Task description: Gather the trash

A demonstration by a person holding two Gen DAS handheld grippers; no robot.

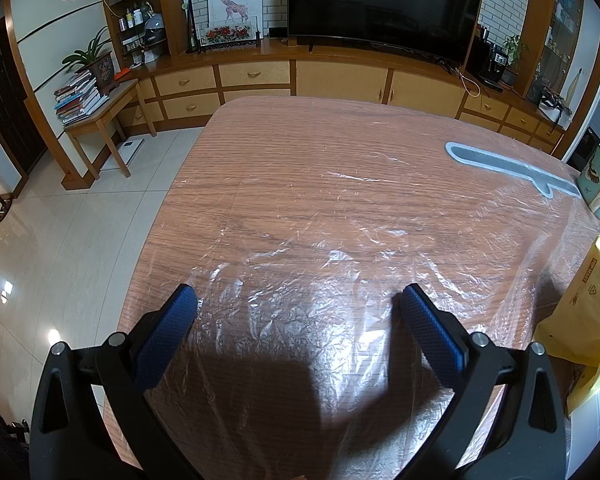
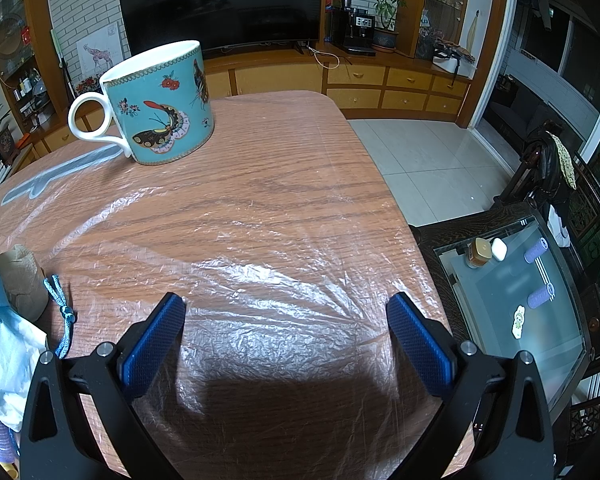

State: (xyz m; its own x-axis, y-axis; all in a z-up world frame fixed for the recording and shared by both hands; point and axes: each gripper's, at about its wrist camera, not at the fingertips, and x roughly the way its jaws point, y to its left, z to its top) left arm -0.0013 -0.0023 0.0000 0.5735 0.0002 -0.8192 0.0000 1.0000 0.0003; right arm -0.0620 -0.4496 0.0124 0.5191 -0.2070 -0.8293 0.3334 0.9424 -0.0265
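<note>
Left claw: our left claw point(image 1: 298, 300) hangs low over the worktop point(image 1: 300, 168), its blue pads spread wide with nothing between them.
Right claw: our right claw point(image 2: 286, 308) is spread just as wide and empty, also low over the worktop.
Worktop: we see wood grain under a sheet of clear, crinkled plastic film point(image 2: 268, 280) that covers most of the top.
Trash near the right claw: a crumpled brown paper lump point(image 2: 22, 280) sits at the left edge of the right wrist view, well left of the claw. Just beside it lies a blue cord point(image 2: 62, 316), and below them some white and pale blue material point(image 2: 4, 360); we cannot tell what that is, since the frame edge cuts it off.
Trash near the left claw: a yellow bag point(image 1: 584, 316) lies at the right edge of the left wrist view, partly cut off.
Mug: a teal mug point(image 2: 160, 108) with butterflies and a white handle stands upright toward the far side of the worktop, well apart from both claws.
Grey shape: a long flat pale grey piece point(image 1: 508, 168) lies on the worktop just beside the mug, on its handle side.
Surroundings: a dark television point(image 1: 384, 0) stands on wooden cabinets beyond the worktop, and a glass side table point(image 2: 516, 292) sits to the right.
</note>
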